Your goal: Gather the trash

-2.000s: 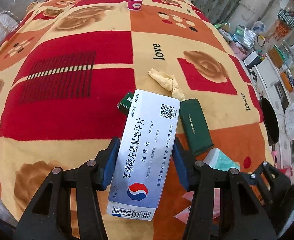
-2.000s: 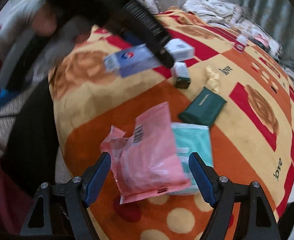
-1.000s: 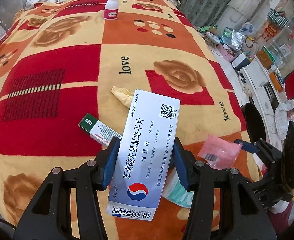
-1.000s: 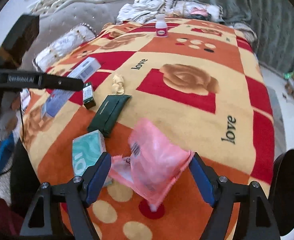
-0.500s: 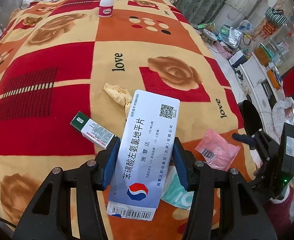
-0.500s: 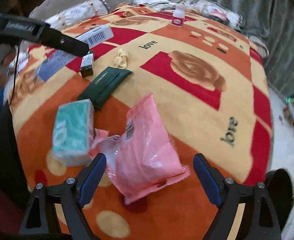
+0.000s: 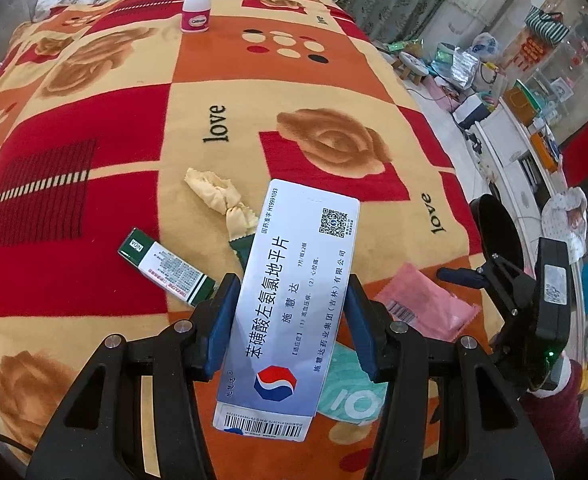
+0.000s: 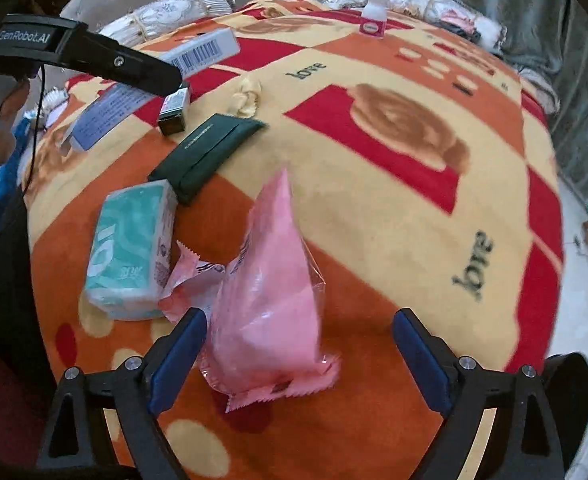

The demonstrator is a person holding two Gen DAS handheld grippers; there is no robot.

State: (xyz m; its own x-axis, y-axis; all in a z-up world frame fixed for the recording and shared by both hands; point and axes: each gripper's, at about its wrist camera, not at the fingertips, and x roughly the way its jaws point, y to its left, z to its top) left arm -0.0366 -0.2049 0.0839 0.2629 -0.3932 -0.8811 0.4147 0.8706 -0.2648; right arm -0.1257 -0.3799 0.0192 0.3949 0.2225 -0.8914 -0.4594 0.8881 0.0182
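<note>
The left gripper [image 7: 289, 320] is clamped on a long silver-white medicine box [image 7: 289, 300], held above the patterned blanket [image 7: 133, 120]. The right gripper's [image 8: 298, 354] jaws are opening wide — the pink wrapper [image 8: 269, 300] lies between them on the blanket, brushing the left pad, just beside a teal tissue pack [image 8: 131, 252] — with a dark green pouch [image 8: 205, 156] beyond that pack.

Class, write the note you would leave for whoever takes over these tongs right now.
Left tongs: shut on the blue-white medicine box.
Right tongs: opening, pink wrapper between the jaws, touching only one pad.
On the blanket: teal tissue pack, dark green pouch, small green box, yellow wrapper, white bottle.
Done: box picked up. Left: everything else.
</note>
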